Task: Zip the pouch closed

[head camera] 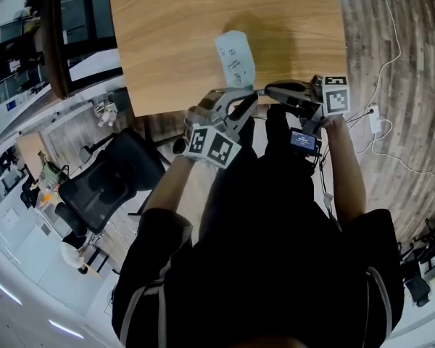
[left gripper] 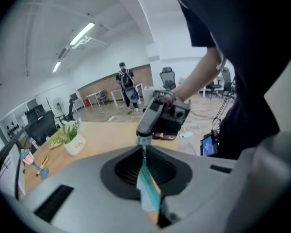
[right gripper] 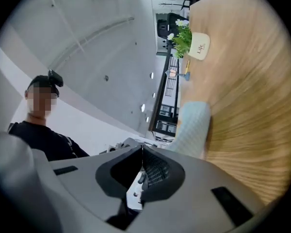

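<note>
only head view shows pouch (head camera: 235,58) print (head camera: 233,62).

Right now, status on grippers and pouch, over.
Left gripper shut on pouch. Right gripper shut on pouch, beside it. Pouch held upright over table edge; whether zipped, can't tell. Nothing in the way.

1. The white plant pot (right gripper: 200,46) on the light wooden counter (right gripper: 252,106) bears one dark word that looks like "Life".
2. The pale blue fabric pouch (head camera: 235,58) carries dark print, too small to read.
3. The small blue-lit screen (head camera: 304,140) shows nothing legible.
</note>
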{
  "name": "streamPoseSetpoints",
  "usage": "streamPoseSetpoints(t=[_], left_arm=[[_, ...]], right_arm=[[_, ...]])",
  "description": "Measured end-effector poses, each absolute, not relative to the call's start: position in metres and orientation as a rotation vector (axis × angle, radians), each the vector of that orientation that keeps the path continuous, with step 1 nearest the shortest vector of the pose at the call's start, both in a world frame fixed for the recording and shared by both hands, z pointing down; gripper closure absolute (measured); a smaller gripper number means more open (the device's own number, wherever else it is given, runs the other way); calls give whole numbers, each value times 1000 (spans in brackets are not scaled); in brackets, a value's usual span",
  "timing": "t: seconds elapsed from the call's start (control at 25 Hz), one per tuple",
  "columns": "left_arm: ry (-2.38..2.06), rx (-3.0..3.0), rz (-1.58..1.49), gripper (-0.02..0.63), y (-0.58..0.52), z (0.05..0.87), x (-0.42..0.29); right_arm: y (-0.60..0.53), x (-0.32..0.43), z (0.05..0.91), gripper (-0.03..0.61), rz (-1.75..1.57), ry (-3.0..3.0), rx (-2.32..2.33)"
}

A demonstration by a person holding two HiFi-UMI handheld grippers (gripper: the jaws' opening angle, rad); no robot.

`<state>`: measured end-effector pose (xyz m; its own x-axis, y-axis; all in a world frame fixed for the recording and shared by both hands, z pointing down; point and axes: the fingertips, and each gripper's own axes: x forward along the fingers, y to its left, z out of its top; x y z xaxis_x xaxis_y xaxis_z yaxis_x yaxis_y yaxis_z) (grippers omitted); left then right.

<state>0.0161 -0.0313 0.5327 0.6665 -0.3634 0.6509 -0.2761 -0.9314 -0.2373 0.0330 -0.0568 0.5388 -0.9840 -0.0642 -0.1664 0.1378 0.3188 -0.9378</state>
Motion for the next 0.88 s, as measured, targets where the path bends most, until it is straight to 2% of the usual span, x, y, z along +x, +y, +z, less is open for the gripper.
streamPoseSetpoints(t=[0.28, 0.44, 0.64, 0.72, 0.88], left_arm=[[529, -3024, -637, 590, -29, 446, 27], [631, -3401, -313, 591, -32, 420, 22], [506, -3590, 112, 591, -33, 386, 24], [550, -3582, 179, 589, -39, 383, 23], [813, -3489, 36, 569, -51, 393, 9]], right_arm=[[-58, 47, 459, 562, -1566, 2226, 184], [-59, 52, 432, 562, -1523, 2079, 199], [-54, 58, 409, 563, -1493, 1905, 231], [-55, 61, 398, 563, -1473, 1863, 217], [-64, 69, 378, 563, -1404, 1902, 78]])
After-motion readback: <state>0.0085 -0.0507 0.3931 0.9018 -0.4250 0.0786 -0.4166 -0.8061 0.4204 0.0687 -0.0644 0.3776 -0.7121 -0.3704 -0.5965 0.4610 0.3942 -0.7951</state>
